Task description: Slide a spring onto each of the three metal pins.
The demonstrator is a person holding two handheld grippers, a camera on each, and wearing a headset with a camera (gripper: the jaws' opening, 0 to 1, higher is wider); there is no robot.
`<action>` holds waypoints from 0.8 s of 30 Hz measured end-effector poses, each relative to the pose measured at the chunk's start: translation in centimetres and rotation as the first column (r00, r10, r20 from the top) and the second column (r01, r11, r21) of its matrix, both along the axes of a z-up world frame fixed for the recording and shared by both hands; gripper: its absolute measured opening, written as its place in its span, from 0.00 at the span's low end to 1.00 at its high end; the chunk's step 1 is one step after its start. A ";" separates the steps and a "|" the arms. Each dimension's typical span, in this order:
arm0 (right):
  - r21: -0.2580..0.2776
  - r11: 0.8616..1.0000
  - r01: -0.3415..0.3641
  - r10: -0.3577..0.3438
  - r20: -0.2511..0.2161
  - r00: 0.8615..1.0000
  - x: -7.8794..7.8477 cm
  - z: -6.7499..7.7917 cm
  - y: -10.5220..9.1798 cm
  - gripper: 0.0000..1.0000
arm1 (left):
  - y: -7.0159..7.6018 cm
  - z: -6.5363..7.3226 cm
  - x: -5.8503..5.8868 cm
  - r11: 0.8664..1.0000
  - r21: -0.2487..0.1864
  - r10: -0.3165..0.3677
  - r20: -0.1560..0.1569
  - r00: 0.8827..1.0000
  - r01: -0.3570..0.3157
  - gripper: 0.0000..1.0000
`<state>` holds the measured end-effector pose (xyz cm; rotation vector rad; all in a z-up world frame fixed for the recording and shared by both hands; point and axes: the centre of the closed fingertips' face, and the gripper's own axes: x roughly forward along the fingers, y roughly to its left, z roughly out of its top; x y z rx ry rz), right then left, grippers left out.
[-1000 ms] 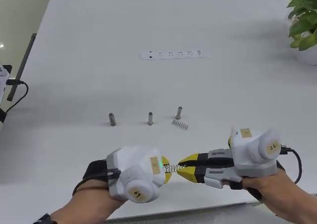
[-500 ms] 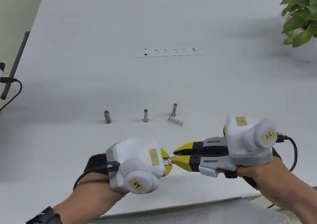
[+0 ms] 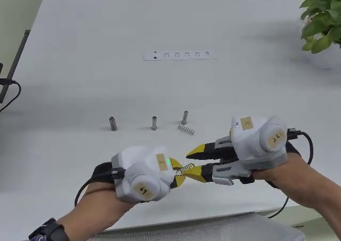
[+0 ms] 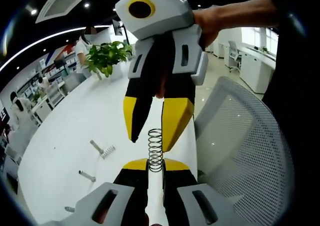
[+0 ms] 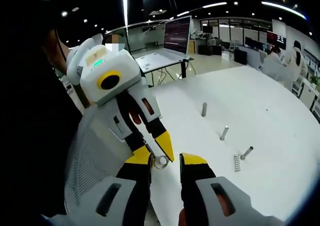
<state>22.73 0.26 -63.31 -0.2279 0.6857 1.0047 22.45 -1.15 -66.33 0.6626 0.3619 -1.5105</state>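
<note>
My left gripper [image 3: 178, 173] is shut on a small steel spring [image 3: 185, 169], which sticks out from its jaws [image 4: 155, 147]. The right gripper [image 3: 187, 163] faces it from the right, open, its yellow jaws on either side of the spring's free end [image 5: 160, 161] without touching it. Three metal pins stand upright in a row mid-table: the left pin [image 3: 113, 123] wears a spring, while the middle pin [image 3: 154, 123] and right pin [image 3: 185, 117] are bare. A loose spring [image 3: 186, 129] lies on the table by the right pin.
A white power strip [image 3: 180, 55] lies further back on the white table [image 3: 80, 81]. A potted plant [image 3: 319, 17] stands at the far right. A mesh chair back [image 4: 240, 151] sits just off the table's near edge.
The right gripper, shut on the spring's free end a second ago, has opened and let go. Both grippers shifted slightly left, and the left one still holds the spring.
</note>
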 end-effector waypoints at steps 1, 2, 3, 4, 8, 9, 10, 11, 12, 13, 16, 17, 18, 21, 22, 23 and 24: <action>-0.004 1.000 -0.006 0.006 0.000 1.000 0.0 0.0 0.0 0.22 | 0.0 0.0 0.0 1.000 0.000 0.000 0.000 1.000 0.000 0.02; -0.016 1.000 -0.015 0.015 0.002 1.000 -0.1 0.0 -0.1 0.23 | 0.0 0.0 0.0 1.000 -0.001 0.001 -0.001 1.000 -0.001 0.02; -0.031 0.999 -0.028 0.028 0.003 1.000 -0.2 -0.1 -0.3 0.23 | 0.0 0.0 0.0 1.000 -0.002 0.002 -0.003 1.000 -0.002 0.02; -0.041 0.999 -0.035 0.035 0.002 0.999 -0.3 -0.2 -0.4 0.24 | -0.1 0.0 0.0 1.000 -0.003 0.003 -0.004 1.000 -0.003 0.02; -0.081 0.995 -0.054 0.054 0.002 0.999 -0.4 -0.7 -0.7 0.25 | -0.2 0.1 0.0 1.000 -0.005 0.001 -0.008 1.000 -0.001 0.02; -0.093 0.994 -0.062 0.063 0.005 0.998 -0.4 -0.8 -0.7 0.25 | -0.2 0.1 0.0 1.000 -0.006 0.000 -0.011 1.000 0.000 0.02; -0.103 0.992 -0.070 0.072 0.009 0.997 -0.5 -0.8 -0.7 0.24 | -0.2 0.1 0.0 1.000 -0.006 0.000 -0.012 1.000 0.000 0.02; -0.105 0.992 -0.073 0.075 0.009 0.997 -0.5 -0.8 -0.7 0.24 | -0.2 0.1 0.0 1.000 -0.006 -0.001 -0.013 1.000 0.001 0.02; -0.113 0.990 -0.081 0.083 0.010 0.996 -0.6 -0.8 -0.7 0.24 | -0.3 0.1 -0.1 1.000 -0.008 -0.002 -0.016 1.000 0.001 0.02; -0.122 0.988 -0.091 0.093 0.010 0.996 -0.7 -0.9 -0.6 0.24 | -0.3 0.1 -0.1 1.000 -0.008 -0.003 -0.017 1.000 0.003 0.02; -0.135 0.985 -0.108 0.111 0.010 0.994 -0.8 -1.2 -0.5 0.24 | -0.3 0.0 -0.3 1.000 -0.005 -0.008 -0.022 1.000 0.008 0.02; -0.143 0.983 -0.117 0.120 0.011 0.993 -0.9 -1.3 -0.4 0.23 | -0.3 0.0 -0.4 1.000 -0.004 -0.010 -0.021 1.000 0.010 0.02; -0.148 0.981 -0.124 0.127 0.011 0.992 -0.9 -1.3 -0.3 0.23 | -0.3 -0.1 -0.6 1.000 0.000 -0.016 -0.020 1.000 0.016 0.02; -0.166 0.975 -0.145 0.149 0.009 0.989 -1.2 -1.5 -0.1 0.23 | -0.4 -0.2 -0.8 1.000 0.002 -0.024 -0.021 1.000 0.024 0.02; -0.172 0.974 -0.151 0.154 0.005 0.988 -1.2 -1.6 -0.1 0.23 | -0.5 -0.2 -1.0 1.000 0.003 -0.027 -0.022 0.999 0.027 0.02; -0.175 0.972 -0.156 0.159 0.002 0.987 -1.3 -1.7 -0.1 0.23 | -0.5 -0.2 -1.0 1.000 0.002 -0.028 -0.023 0.999 0.029 0.02; -0.185 0.969 -0.166 0.169 0.003 0.986 -1.3 -1.8 -0.1 0.23 | -0.6 -0.2 -1.1 0.999 0.003 -0.033 -0.024 0.999 0.033 0.02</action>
